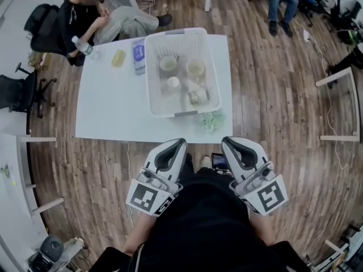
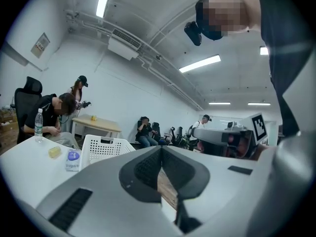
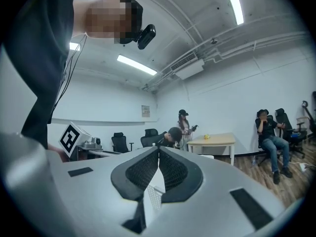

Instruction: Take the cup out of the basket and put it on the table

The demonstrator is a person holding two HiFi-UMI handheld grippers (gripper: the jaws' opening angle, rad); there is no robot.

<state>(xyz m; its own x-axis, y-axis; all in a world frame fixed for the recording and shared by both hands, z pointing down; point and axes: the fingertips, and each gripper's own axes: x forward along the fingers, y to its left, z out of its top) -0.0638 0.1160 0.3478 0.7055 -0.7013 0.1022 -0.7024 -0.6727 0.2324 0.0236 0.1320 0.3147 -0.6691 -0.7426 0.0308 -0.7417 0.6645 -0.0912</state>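
Head view shows both of your grippers short of the bench (image 1: 108,112), over the wooden floor. The left gripper (image 1: 177,143) and the right gripper (image 1: 228,141) each have their jaws pressed together on nothing. The cups (image 1: 195,68) sit inside the white basket (image 1: 152,72) on the bench. A pale green bunch (image 1: 212,120) lies at the near edge, between the right gripper and the basket. A blue packet (image 1: 139,57), a yellow block (image 1: 118,58) and a water bottle (image 1: 83,46) lie left of the basket.

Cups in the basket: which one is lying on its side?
The patterned cup in the basket's near-right corner; the far-left cup and far-right cup stand upright, mouths up.
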